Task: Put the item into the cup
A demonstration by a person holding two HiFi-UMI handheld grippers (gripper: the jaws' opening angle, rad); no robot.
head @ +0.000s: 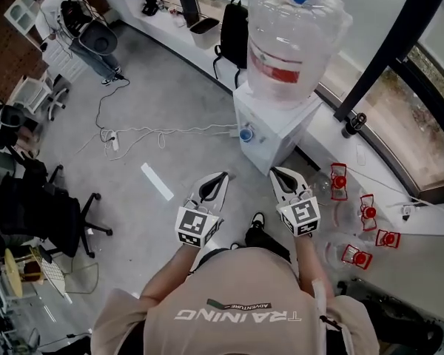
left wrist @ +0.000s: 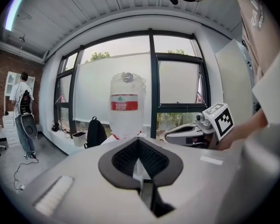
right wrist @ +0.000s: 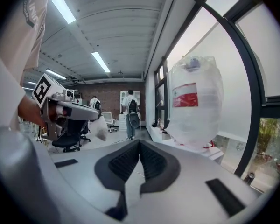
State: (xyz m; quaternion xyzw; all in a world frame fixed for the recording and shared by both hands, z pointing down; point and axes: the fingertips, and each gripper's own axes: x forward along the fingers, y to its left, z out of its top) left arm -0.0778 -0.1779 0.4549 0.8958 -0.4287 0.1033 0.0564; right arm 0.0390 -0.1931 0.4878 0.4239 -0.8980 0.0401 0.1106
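I see no cup and no loose item in any view. My left gripper (head: 220,177) and right gripper (head: 280,173) are held side by side at waist height, both pointing at a white water dispenser (head: 270,128) with a big clear bottle (head: 292,39) on top. The left gripper (left wrist: 138,143) has its jaws together with nothing between them, and the bottle (left wrist: 126,104) stands straight ahead of it. The right gripper (right wrist: 139,146) is shut and empty too, with the bottle (right wrist: 194,101) ahead to its right.
Several clear jugs with red caps (head: 359,220) lie on the floor right of the dispenser. A black backpack (head: 233,32) leans at the window ledge. Cables (head: 155,133) cross the grey floor. Office chairs (head: 44,209) stand at left, and a person (head: 74,24) is far back.
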